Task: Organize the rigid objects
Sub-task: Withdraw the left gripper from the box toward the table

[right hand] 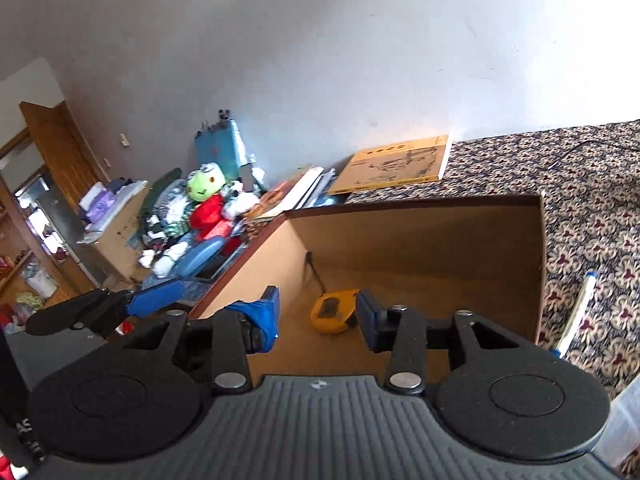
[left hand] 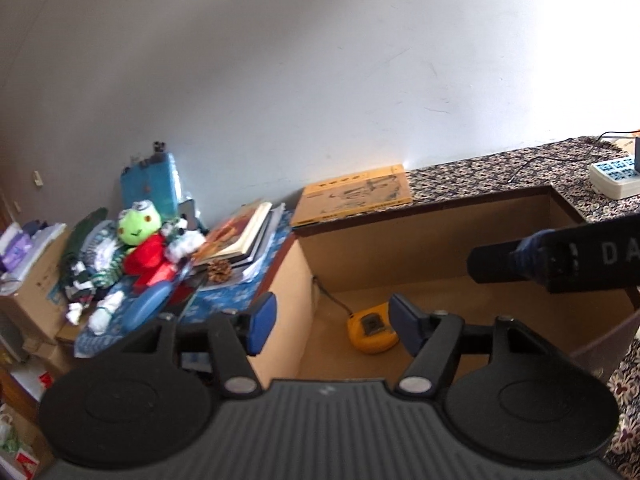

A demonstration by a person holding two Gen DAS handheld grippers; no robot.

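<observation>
Left wrist view: yellow tape measure [left hand: 370,330] with black panel.

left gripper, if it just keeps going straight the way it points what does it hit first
Most likely the yellow tape measure on the floor of the open cardboard box. It lies just ahead between the left gripper jaws, which are open and empty. Depth is uncertain.
</observation>
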